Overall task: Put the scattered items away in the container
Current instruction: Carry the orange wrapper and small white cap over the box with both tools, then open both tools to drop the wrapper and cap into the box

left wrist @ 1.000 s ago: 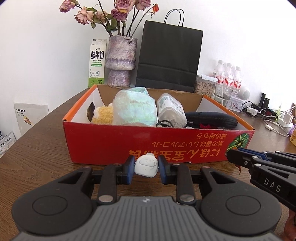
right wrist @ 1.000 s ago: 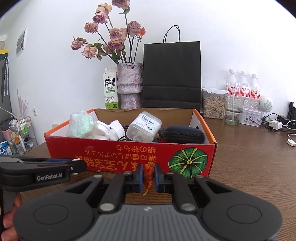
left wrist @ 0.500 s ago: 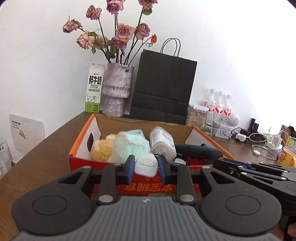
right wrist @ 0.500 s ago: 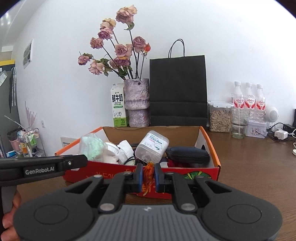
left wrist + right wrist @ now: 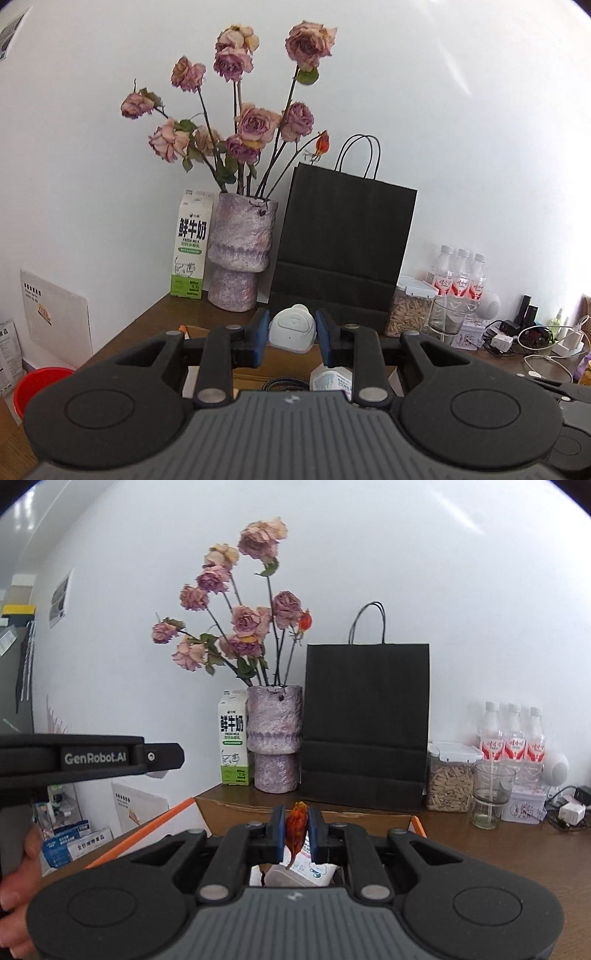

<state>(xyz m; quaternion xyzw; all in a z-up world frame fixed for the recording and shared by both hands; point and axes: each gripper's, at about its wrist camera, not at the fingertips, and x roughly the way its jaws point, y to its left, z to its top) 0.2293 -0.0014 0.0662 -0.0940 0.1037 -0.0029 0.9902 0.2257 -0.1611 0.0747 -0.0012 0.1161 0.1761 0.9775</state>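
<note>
Placement is the step in hand: both loads are carried above the open cardboard box [image 5: 373, 816], and each needs to be let go inside its walls. The left gripper [image 5: 291, 334] is clenched on a small white device [image 5: 292, 329], pinched by its sides between the blue pads. The right gripper [image 5: 296, 830] is clamped tight on a thin orange-red dried leaf [image 5: 296, 825], whose stem hangs below the pads.

Only a strip of the box is seen under each gripper, with a white plastic jar [image 5: 301, 873] and a dark braided cable [image 5: 286, 384] lying in it. How much free floor is left cannot be told from here.

Judged from this, the grippers are best tipped downward first, so that a bare spot is found. The white device is better lowered close to the contents before the jaws are parted, since a hard shell may bounce off the jar. The leaf is light and brittle; it should be released low, well inside the orange rim [image 5: 140, 834], so that it is not wafted out. The vase of dried roses [image 5: 242, 254] behind the box is to be kept clear of.
</note>
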